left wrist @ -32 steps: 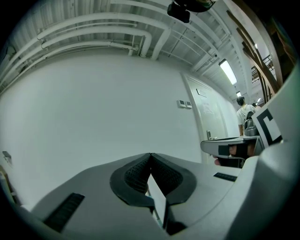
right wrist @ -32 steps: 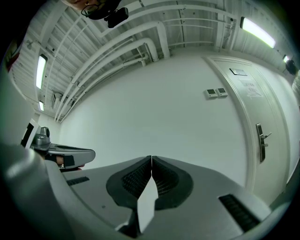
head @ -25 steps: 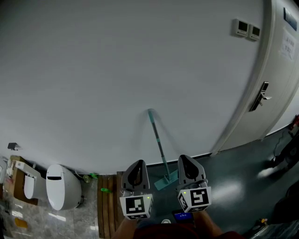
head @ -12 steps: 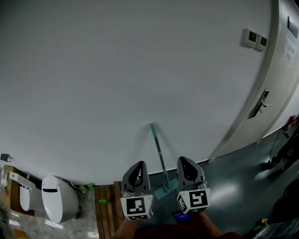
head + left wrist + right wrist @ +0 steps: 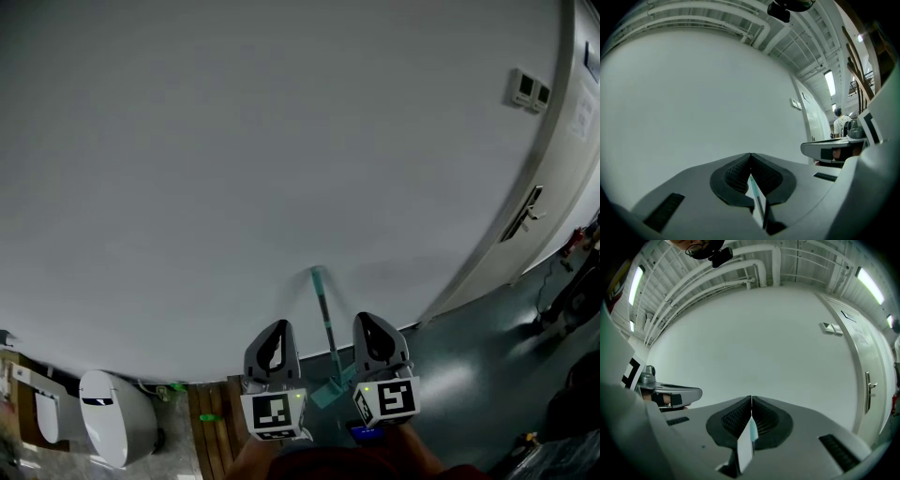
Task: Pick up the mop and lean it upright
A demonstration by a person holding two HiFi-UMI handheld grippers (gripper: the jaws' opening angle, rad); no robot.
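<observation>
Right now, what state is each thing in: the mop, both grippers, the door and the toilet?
mop: upright, leaning against the wall, held by neither gripper.
left gripper: shut, empty.
right gripper: shut, empty.
door: closed.
toilet: lid looks down, though it is small in the head view.

No legible text or signs.

The wall [image 5: 234,141] looks matt, the floor [image 5: 469,375] glossy, the board [image 5: 202,441] wooden, the toilet [image 5: 117,431] glossy, the mop [image 5: 324,314] smooth.
</observation>
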